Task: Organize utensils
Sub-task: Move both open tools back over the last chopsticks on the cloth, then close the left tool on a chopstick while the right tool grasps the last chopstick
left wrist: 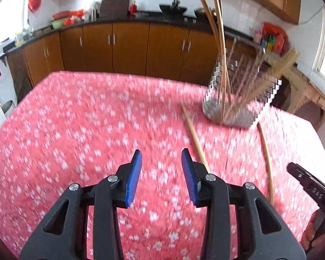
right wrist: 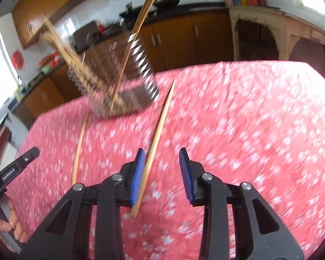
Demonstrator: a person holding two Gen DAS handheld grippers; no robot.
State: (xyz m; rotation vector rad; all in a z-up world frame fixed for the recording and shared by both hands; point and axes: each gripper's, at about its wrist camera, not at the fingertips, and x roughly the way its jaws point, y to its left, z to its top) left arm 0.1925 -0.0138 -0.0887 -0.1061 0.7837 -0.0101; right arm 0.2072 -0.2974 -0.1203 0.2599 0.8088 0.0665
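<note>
Two loose bamboo chopsticks lie on the red floral tablecloth (left wrist: 75,117): chopstick A (right wrist: 157,138) runs between the parted jaws of the right gripper (right wrist: 161,175), just beside its left blue pad (right wrist: 138,177) and unclamped; chopstick B (right wrist: 79,147) lies well to its left. The left gripper (left wrist: 161,177), jaws apart, holds nothing. A metal mesh holder (left wrist: 238,91) stands beyond, holding several blurred chopsticks (left wrist: 218,32)
</note>
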